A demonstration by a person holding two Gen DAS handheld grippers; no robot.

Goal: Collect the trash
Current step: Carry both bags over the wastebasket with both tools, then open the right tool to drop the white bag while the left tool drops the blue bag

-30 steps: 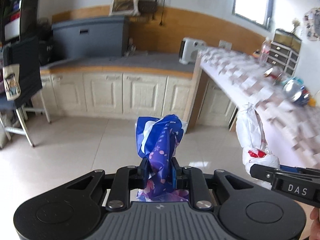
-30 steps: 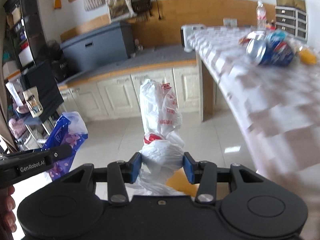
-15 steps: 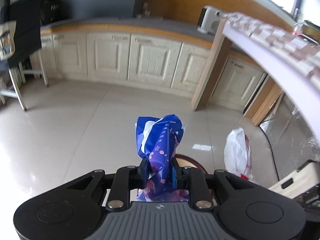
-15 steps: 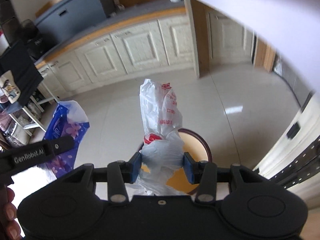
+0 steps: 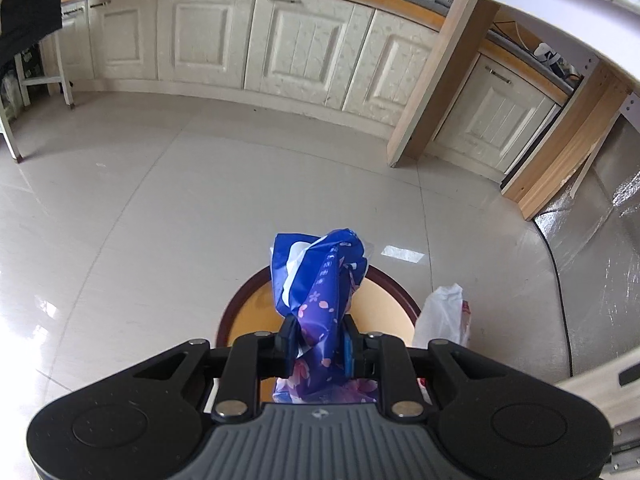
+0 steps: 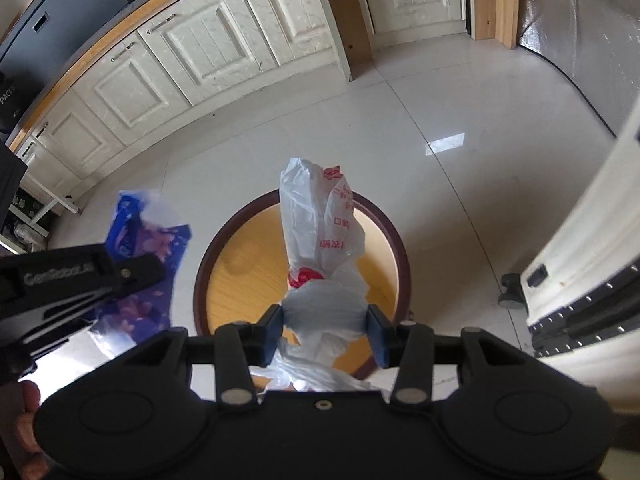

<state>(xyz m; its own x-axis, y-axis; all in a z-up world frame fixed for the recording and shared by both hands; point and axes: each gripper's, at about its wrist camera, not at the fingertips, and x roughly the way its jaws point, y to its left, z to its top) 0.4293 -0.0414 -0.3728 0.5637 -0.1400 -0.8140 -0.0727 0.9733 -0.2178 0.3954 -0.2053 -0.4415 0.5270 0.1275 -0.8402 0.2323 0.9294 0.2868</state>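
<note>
Black hand-held gripper (image 6: 326, 330) angled down, pinching white bag (image 6: 320, 240).

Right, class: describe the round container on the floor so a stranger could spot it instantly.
Start at the pale tiled floor before the cream cabinets. Directly beneath the white bag and blue floral bag sits the bin: the only round thing, dark maroon rim, orange-tan inside.

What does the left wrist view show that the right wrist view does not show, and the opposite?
Only the left wrist view shows the left gripper from behind, shut on the blue flowered bag. Only the right wrist view shows the right gripper clamped on the white plastic bag, a castor wheel, and a hand at the edge. Both show the two bags, the round wooden stool below them, cream cabinets and the tiled floor.
</note>
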